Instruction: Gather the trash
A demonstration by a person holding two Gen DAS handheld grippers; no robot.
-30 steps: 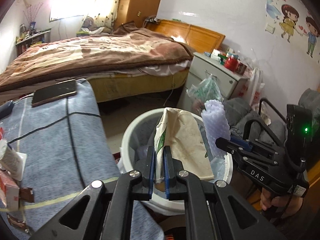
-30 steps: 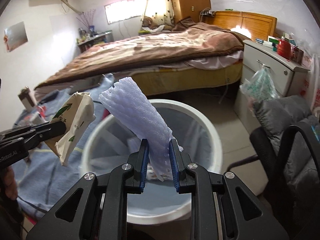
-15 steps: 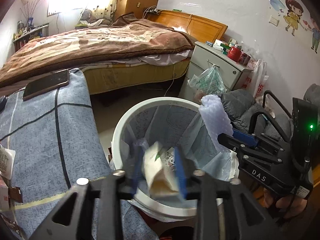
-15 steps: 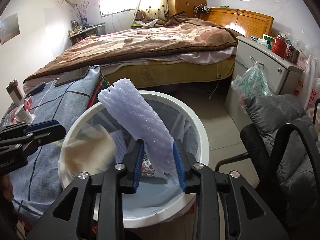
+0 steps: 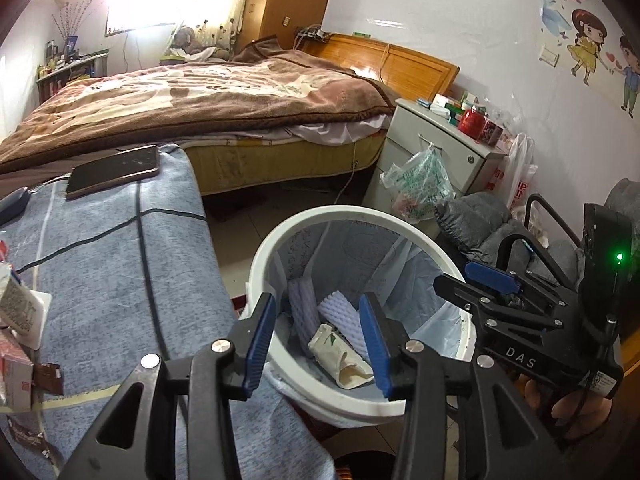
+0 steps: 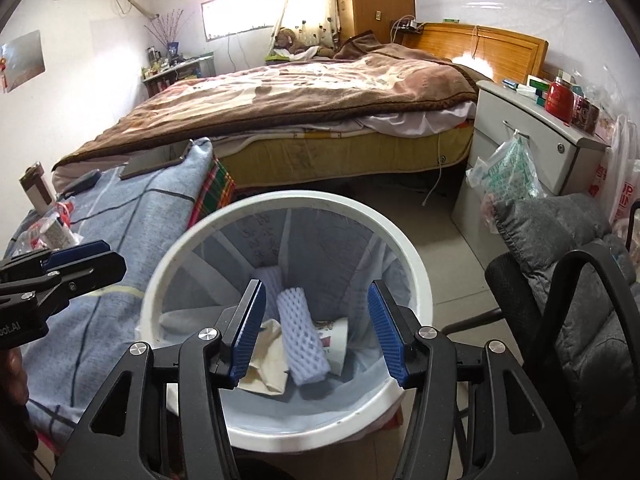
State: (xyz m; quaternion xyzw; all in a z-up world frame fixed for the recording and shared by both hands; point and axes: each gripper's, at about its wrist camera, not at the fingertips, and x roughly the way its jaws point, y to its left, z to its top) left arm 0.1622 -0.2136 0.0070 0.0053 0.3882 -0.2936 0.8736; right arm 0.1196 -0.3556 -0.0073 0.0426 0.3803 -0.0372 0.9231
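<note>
- White plastic trash bin (image 6: 416, 276) with a thin, pale liner stands on the floor, its rim against the side of a surface draped in blue-grey cloth (image 5: 120, 264).
- Inside the bin, at the bottom, lies a lilac foam net sleeve (image 6: 302, 344); a second piece of the same foam (image 6: 267, 280) leans toward the far wall.
- A crumpled cream paper bag (image 6: 266, 364) with green leaf marks lies toward the cloth side of the bin floor, touching the foam sleeve.
- A paper cup (image 6: 334, 338) lies on its side just beyond the sleeve, on the other side.
- The left gripper (image 5: 318, 344) hangs over the bin's near rim, its blue-padded jaws opening with nothing between them.
- The right gripper (image 6: 318, 332) is also above the bin, jaws opening wide and gripping nothing.
- On the cloth's far corner rests a dark phone (image 5: 114, 170); small packets (image 5: 18, 316) sit at its left edge.
- Beyond the bin: a bed with a brown blanket (image 5: 200, 100) and a grey bedside cabinet (image 5: 436, 148) with a plastic bag (image 5: 420, 184) hanging from its handle.
</note>
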